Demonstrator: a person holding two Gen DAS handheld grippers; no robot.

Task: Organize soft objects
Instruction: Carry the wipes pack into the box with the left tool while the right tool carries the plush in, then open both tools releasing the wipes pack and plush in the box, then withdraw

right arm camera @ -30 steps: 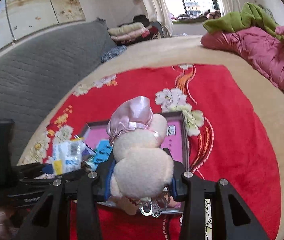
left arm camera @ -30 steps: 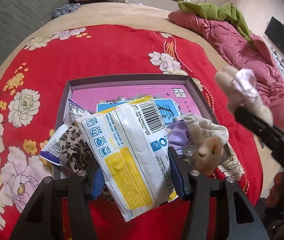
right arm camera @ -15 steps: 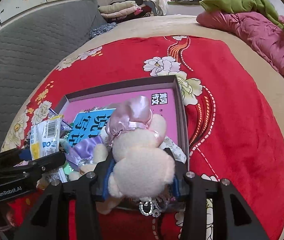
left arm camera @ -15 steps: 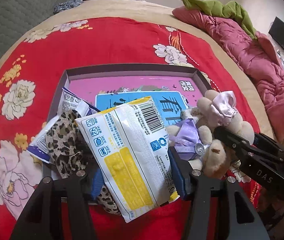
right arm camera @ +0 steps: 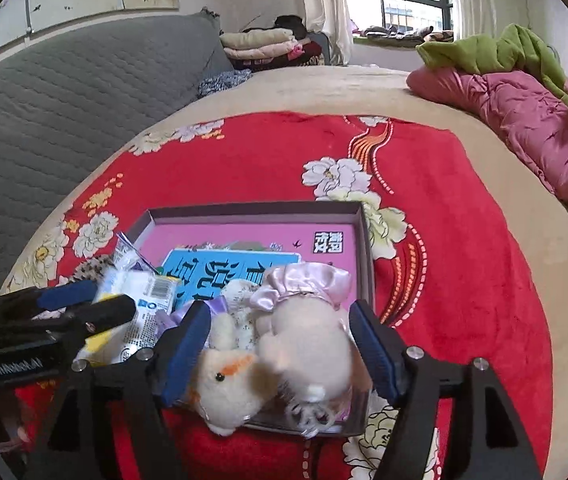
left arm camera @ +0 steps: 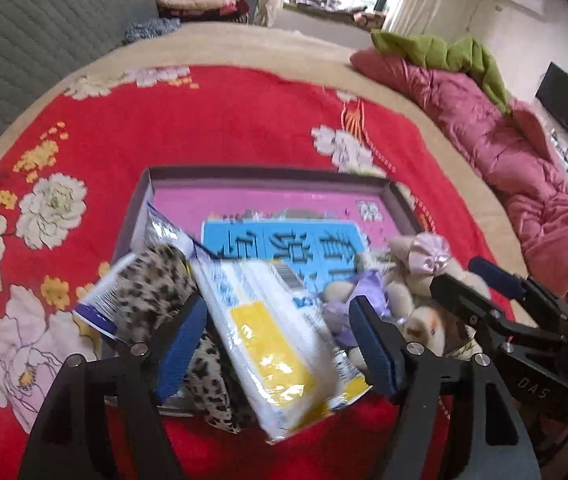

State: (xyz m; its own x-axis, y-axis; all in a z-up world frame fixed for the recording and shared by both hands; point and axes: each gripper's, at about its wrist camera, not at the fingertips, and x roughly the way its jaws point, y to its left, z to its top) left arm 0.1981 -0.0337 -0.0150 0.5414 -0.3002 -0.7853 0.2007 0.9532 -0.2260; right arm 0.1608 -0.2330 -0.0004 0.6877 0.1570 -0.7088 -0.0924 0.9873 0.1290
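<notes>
Now the white and yellow snack packet point(left arm camera: 280, 336) lies tilted over the near edge of the shallow box point(left arm camera: 268, 174), its lower end hanging past the rim at 6 o'clock onto the red floral blanket point(left arm camera: 212, 120). The left gripper point(left arm camera: 278, 332) stands with its jaws spread wide on either side of the packet; both blue pads point(left arm camera: 180, 344) are clear of the wrapper, so nothing is clamped. At the packet's 9 o'clock a leopard-print cloth point(left arm camera: 152, 292) is bunched against it, with a second, white and blue packet point(left arm camera: 102, 304) under and beside that cloth.

In the right wrist view, the cream plush toy with the pink satin bonnet point(right arm camera: 308, 332) lies in the box's near right corner, leaning against a second plush with an orange patch point(right arm camera: 224, 380) at its 9 o'clock. The right gripper point(right arm camera: 280, 348) has its jaws parted too, with a gap showing between each pad and the toys, so it grips nothing. The left gripper's black fingers point(right arm camera: 104, 312) reach in from 9 o'clock over the snack packet point(right arm camera: 144, 308).

The box floor carries a pink printed sheet with a blue panel of Chinese characters point(right arm camera: 228, 268). Beyond the blanket, at 2 o'clock, a pink quilt point(right arm camera: 524, 120) is heaped with a green garment point(right arm camera: 492, 52) on top; at 10 o'clock is a grey quilted headboard point(right arm camera: 64, 100), and folded bedding point(right arm camera: 260, 46) is stacked at 12 o'clock near the window.
</notes>
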